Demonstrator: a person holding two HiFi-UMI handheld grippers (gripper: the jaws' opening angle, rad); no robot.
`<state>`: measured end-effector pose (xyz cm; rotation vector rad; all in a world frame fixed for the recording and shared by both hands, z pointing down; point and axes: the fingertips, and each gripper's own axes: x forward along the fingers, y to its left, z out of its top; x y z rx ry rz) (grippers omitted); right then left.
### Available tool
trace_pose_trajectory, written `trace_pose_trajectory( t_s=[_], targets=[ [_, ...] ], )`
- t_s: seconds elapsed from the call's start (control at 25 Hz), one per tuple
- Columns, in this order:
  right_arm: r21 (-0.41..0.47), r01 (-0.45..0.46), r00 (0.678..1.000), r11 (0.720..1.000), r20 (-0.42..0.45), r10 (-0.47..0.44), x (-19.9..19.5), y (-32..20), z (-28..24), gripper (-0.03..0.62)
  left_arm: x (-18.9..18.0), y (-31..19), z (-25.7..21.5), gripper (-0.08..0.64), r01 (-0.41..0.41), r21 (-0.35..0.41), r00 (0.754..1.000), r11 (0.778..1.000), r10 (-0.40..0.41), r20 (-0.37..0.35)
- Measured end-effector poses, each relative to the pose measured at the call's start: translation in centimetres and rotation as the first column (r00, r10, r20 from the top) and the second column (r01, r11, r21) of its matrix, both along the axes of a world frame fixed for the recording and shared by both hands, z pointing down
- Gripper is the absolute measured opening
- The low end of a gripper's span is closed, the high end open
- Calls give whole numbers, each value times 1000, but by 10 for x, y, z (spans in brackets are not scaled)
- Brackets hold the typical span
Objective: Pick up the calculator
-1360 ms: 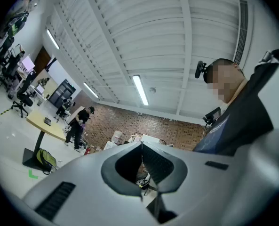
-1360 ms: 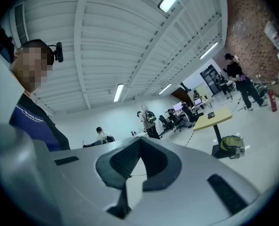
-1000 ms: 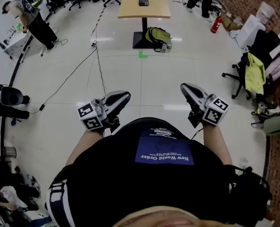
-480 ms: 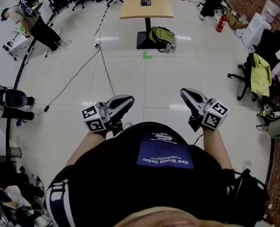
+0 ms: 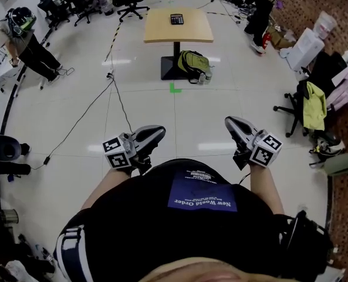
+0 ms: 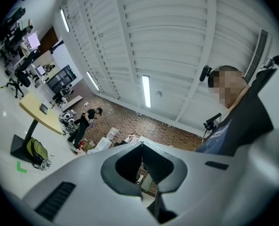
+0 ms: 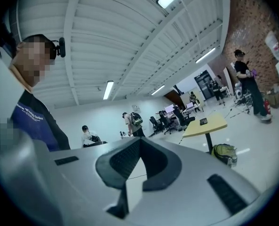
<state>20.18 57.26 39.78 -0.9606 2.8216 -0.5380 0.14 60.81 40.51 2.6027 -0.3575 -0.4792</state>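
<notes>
1. at the far left of the head view, a person in a headset (image 5: 18, 34) stood on the pale floor (image 5: 179, 116). lower down that edge sat a black device (image 5: 6, 151).
2. a thin black cable (image 5: 91, 103) trailed across the floor from near the table toward the left side.
3. the left tongs (image 5: 156, 133) were held low in front of the wearer's dark shirt (image 5: 185, 216), tips aimed toward the table. in the left gripper view the left tongs (image 6: 140, 144) had their jaws pressed together with nothing between them.
4. the light wooden table (image 5: 191, 31) stood at top centre, well apart from both tongs. the black calculator (image 5: 176, 19) lay flat on its top near the far edge, touched by neither tool. it also showed small in the left gripper view (image 6: 43, 108) and in the right gripper view (image 7: 203, 121), on the table in both.
5. a green backpack (image 5: 192, 63) rested on the floor against the table's pedestal base. a green tape mark (image 5: 174, 87) lay on the floor just in front of it.
6. the right tongs (image 5: 231, 123) were held level with the left pair, also aimed toward the table. in the right gripper view the right tongs (image 7: 139, 140) had their jaws together and empty.
7. at the top right stood a person in dark clothes (image 5: 260, 4). lower on the right, an office chair carried a yellow-green garment (image 5: 313, 101).
</notes>
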Motion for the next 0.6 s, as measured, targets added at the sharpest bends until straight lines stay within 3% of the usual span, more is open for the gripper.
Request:
trace_pose_trajectory(
  t_s=[0.36, 0.6],
  targets=[
    [-1, -14, 1000, 1000, 15, 14, -101, -110, -19, -14, -106, -110, -11, 8, -8, 18, 1000, 1000, 8, 24],
    [-19, 14, 1000, 1000, 0, -14, -117, -142, -5, -14, -126, -137, 5, 8, 36, -2, 999, 999, -36, 11]
  ],
)
